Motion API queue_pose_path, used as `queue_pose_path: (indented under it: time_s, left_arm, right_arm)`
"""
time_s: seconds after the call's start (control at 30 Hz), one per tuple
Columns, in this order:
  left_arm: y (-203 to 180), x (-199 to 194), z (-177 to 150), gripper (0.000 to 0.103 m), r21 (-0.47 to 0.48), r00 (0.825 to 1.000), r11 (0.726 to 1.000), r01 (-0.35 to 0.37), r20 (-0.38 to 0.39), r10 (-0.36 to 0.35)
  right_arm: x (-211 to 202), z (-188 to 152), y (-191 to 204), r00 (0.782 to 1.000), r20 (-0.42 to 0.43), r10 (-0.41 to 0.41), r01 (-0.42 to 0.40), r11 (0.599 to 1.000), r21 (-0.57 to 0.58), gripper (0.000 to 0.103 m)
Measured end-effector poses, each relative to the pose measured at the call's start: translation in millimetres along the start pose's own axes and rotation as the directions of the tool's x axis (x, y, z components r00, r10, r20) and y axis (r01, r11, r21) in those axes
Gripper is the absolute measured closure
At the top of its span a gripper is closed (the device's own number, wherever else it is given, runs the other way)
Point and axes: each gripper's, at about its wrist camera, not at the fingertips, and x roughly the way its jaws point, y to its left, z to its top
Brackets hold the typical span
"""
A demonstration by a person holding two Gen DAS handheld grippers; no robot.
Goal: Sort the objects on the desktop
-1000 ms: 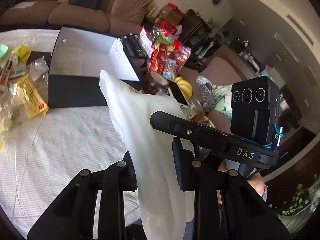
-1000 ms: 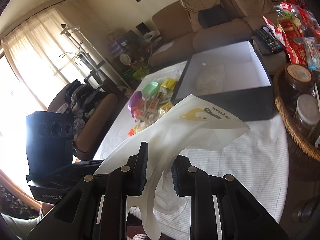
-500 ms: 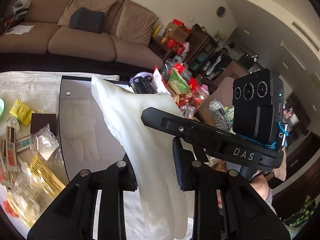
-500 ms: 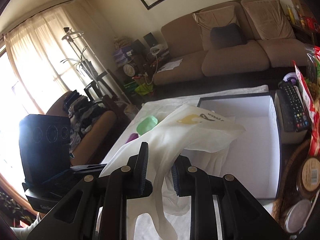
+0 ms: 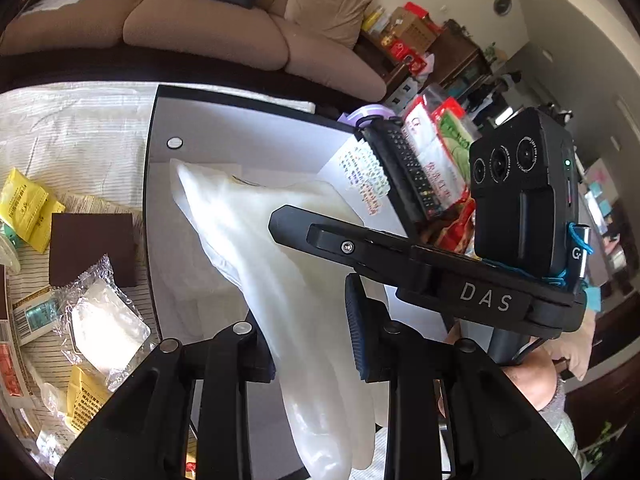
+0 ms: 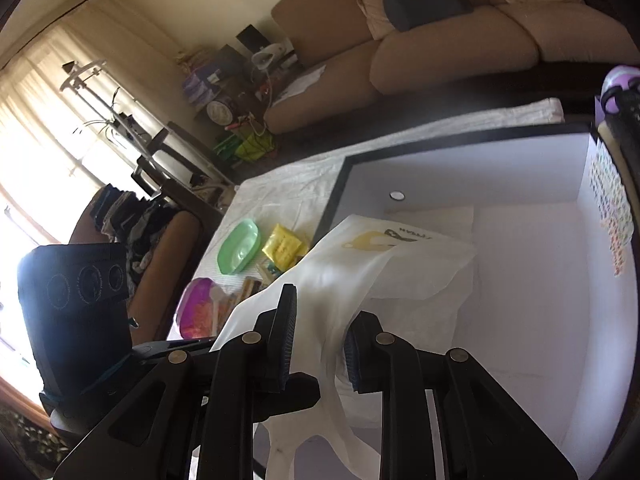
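While both tongs hang above the box point(image 6: 520, 280), each of them holds one part of the same white plastic bag point(image 5: 280, 264). Between the narrow jaws of the left gripper point(image 5: 310, 344) the bag is pinched, and it hangs down below the pads and also stretches forward from them, over the white inside of the box. The right gripper point(image 6: 316, 340) has narrow jaws too, and they are closed on the bag's other part; in front of its fingers the bag spreads out flat, with a yellow print and some dark letters on the far edge. The bag's far edge is over the box floor, near the back wall where a small round silver dot sits.

Seen from the left gripper, the right one is just to the right and a little forward, with a dark camera block on top and a person's hand point(image 5: 532, 376) under it.

To the left of the left gripper, outside the box wall, on the striped cloth point(image 5: 80, 132) lie a dark brown block point(image 5: 92, 248), yellow sachets point(image 5: 24, 208) and a clear wrapped packet point(image 5: 104, 332). To the left of the right gripper lie a green dish point(image 6: 238, 246) and a purple lidded container point(image 6: 200, 312).

Beyond the box on the right stands a black remote control point(image 5: 408, 172), with red snack packets point(image 5: 444, 152) behind it. A brown sofa point(image 5: 208, 28) is further behind the box.
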Motion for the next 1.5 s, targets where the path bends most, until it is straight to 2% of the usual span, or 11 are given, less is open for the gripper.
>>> queue_pose_path:
  time_s: [0.3, 0.47, 0.53, 0.6, 0.67, 0.8, 0.9, 1.0, 1.13, 1.3, 1.5]
  left_arm:
    - [-13, 28, -23, 0.076, 0.105, 0.978, 0.978, -0.181, -0.081, 0.19]
    - [-29, 0, -42, 0.057, 0.163, 0.957, 0.949, -0.27, -0.067, 0.283]
    - [-29, -21, -49, 0.051, 0.152, 0.962, 0.953, -0.264, -0.035, 0.272]
    - [-26, -33, -52, 0.047, 0.143, 0.959, 0.951, -0.275, -0.025, 0.281]
    - [-23, -40, -56, 0.047, 0.133, 0.957, 0.95, -0.284, -0.017, 0.288]
    - [-15, -52, -55, 0.047, 0.08, 0.959, 0.955, -0.284, -0.001, 0.285]
    - [-12, -64, -55, 0.047, 0.065, 0.964, 0.961, -0.267, 0.017, 0.266]
    - [-11, -68, -55, 0.047, 0.06, 0.967, 0.965, -0.254, 0.018, 0.253]
    - [-5, -76, -59, 0.047, 0.03, 0.973, 0.973, -0.231, 0.03, 0.23]
    - [7, -88, -70, 0.046, -0.017, 0.976, 0.978, -0.206, 0.061, 0.207]
    - [12, -86, -80, 0.046, -0.04, 0.987, 0.99, -0.137, 0.074, 0.14]
  right_arm:
    - [37, -11, -18, 0.992, -0.102, -0.074, 0.077, 0.997, 0.031, 0.079]
    - [39, -17, -14, 0.973, -0.182, -0.141, 0.144, 0.99, 0.0, 0.078]
    - [43, -23, -15, 0.96, -0.231, -0.158, 0.162, 0.987, -0.004, 0.074]
    - [48, -29, -17, 0.944, -0.294, -0.15, 0.16, 0.987, 0.008, 0.057]
    - [44, -31, -17, 0.939, -0.297, -0.176, 0.184, 0.983, 0.0, 0.055]
    - [17, -25, -12, 0.949, -0.192, -0.251, 0.249, 0.968, -0.036, 0.055]
    - [7, -27, -4, 0.971, -0.162, -0.174, 0.171, 0.985, -0.035, 0.054]
    - [25, -31, 8, 0.954, -0.233, -0.187, 0.17, 0.981, -0.09, 0.053]
    - [71, -42, 14, 0.898, -0.394, -0.196, 0.173, 0.98, -0.095, 0.053]
    - [103, -47, 20, 0.852, -0.465, -0.243, 0.212, 0.97, -0.117, 0.055]
    - [86, -47, 14, 0.865, -0.459, -0.203, 0.191, 0.979, -0.073, 0.055]
